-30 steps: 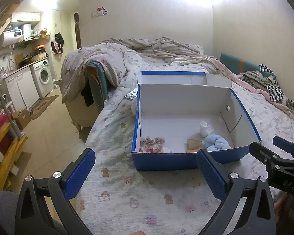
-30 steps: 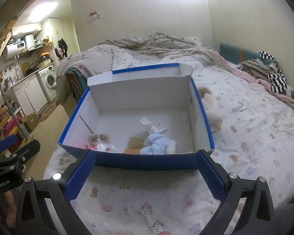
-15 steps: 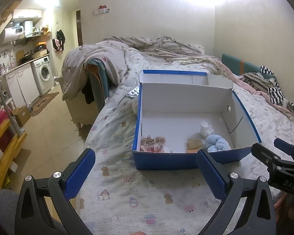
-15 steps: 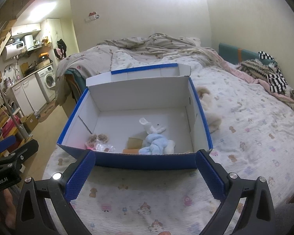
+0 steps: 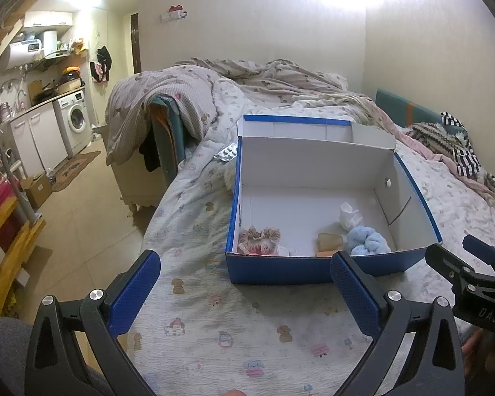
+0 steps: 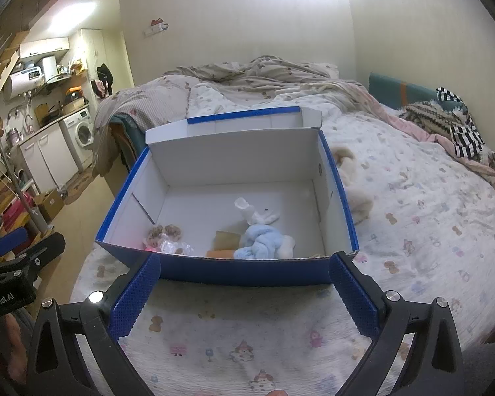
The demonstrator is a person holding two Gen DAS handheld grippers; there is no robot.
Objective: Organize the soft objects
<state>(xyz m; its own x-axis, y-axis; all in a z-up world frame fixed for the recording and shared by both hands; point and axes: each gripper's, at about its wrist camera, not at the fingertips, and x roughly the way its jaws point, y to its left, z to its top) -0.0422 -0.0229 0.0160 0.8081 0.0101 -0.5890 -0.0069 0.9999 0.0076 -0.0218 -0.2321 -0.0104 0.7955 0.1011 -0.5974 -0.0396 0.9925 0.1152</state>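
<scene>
While both hover before the blue box (image 6: 234, 270), each hand-held gripper (image 5: 244, 292) (image 6: 244, 292) gapes wide, holding nothing.

The box (image 6: 247, 270) front wall hides part of the blue scrunchie (image 6: 260, 246); a fluffy cream item (image 6: 353, 181) at frame centre-right sits half behind its side wall, identity unclear

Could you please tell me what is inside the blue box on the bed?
Inside the blue box: light-blue plush, white cloth, tan piece, frilly bundle. The near wall hides the front floor.
</scene>
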